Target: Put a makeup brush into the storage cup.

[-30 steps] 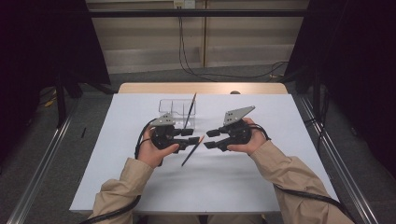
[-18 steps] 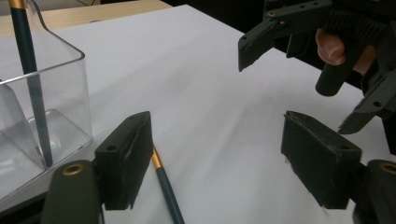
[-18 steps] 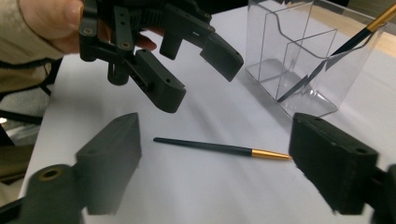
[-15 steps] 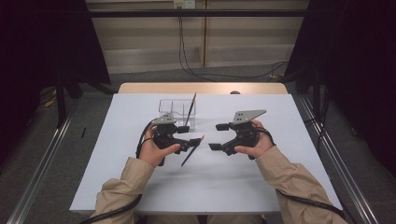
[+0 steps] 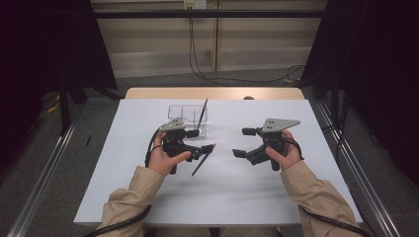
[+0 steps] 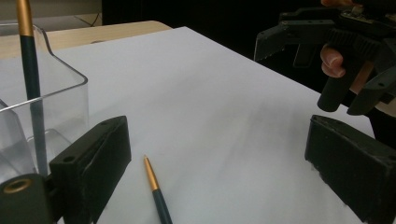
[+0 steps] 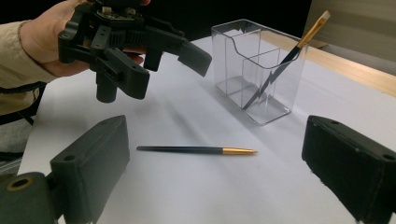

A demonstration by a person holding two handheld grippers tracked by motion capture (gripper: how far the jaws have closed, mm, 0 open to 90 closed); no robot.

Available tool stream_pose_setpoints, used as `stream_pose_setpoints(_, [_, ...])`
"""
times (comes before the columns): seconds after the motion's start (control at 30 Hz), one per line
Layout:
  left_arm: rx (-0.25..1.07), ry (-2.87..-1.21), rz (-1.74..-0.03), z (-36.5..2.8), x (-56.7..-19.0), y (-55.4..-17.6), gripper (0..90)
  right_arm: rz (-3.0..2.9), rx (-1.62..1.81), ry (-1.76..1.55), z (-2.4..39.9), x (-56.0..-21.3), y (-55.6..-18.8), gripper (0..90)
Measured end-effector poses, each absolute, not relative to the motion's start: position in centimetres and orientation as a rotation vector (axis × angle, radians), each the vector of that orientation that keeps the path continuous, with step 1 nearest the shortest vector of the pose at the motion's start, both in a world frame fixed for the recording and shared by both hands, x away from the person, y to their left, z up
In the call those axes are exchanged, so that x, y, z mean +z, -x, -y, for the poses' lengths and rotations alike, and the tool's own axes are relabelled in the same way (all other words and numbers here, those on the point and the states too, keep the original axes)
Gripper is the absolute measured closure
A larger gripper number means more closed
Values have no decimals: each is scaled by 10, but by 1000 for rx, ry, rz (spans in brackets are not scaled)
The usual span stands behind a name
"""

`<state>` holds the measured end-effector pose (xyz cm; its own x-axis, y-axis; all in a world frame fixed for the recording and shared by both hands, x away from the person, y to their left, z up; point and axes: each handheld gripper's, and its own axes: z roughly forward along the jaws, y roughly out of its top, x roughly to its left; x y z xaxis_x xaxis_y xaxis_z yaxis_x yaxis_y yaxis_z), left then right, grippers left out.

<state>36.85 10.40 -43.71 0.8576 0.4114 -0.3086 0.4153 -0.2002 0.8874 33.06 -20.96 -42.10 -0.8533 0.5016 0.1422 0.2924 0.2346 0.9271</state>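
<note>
i am reading the high view from the bottom edge upward. the two sleeves are entering at the lower left and lower right of the frame. just above them, at centre-left, the left gripper (image 5: pixel 200 140) is hovering over the white sheet (image 5: pixel 123 197) with its jaws standing wide apart; they have just been opening, and nothing is pressed between them. the dark pen (image 5: pixel 201 161) with a gold tip is lying flat on the sheet just below that gripper's lower jaw, slanting toward the lower left of centre. in the right gripper view the same pen (image 7: pixel 196 150) is resting free across the middle of the frame. at centre-right the right gripper (image 5: pixel 242 142) is also holding its jaws wide, having just been opening them, with nothing between. farther up, above the left gripper, the clear holder (image 5: pixel 180 111) is standing with a paintbrush (image 5: pixel 202 112) leaning in it.
</note>
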Motion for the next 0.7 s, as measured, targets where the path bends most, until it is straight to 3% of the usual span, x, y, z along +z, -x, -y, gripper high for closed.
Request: stream_pose_setpoints(0.7, [11,-1797,-601,-106,-435,-367,53,-2162,1694,-869,271,-422,-302,65])
